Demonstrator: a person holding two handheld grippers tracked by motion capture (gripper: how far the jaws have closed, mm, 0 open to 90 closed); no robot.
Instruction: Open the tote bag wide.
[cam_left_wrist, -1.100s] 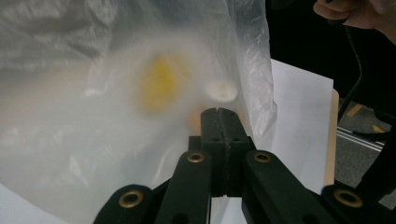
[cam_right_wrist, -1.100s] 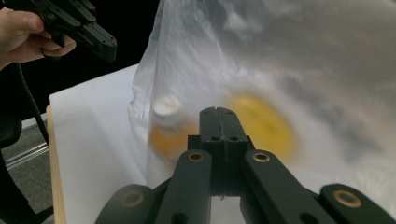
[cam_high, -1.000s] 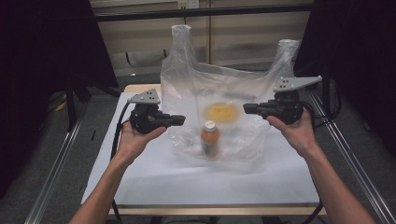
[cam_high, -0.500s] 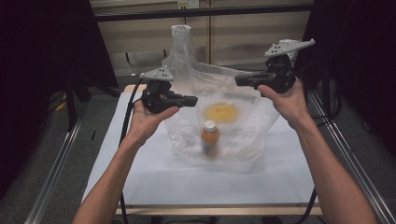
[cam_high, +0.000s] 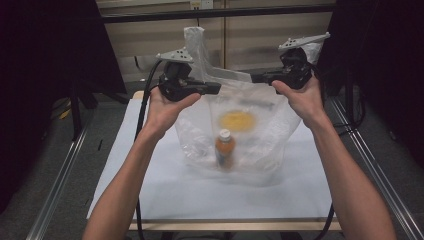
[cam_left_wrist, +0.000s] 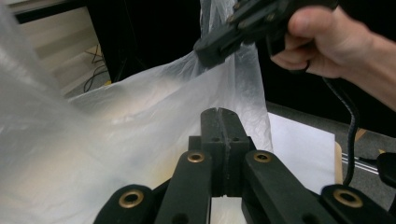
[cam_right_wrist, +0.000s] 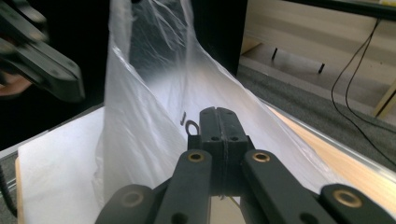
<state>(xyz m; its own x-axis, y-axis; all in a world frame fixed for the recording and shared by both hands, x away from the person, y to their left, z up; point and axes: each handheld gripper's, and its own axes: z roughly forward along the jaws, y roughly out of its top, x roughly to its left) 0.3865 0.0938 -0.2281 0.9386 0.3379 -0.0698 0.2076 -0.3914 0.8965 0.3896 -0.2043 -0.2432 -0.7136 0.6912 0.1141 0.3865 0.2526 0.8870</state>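
Gripping thin crinkled clear plastic bag; orange bottle inside.

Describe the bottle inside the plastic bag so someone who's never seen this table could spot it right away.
Start at the white-covered table and find the clear plastic bag held up over its middle by the left gripper and right gripper. Standing upright at the bag's bottom is the bottle: small, orange, with a white cap. The round yellow patch above it looks flat, not a container.
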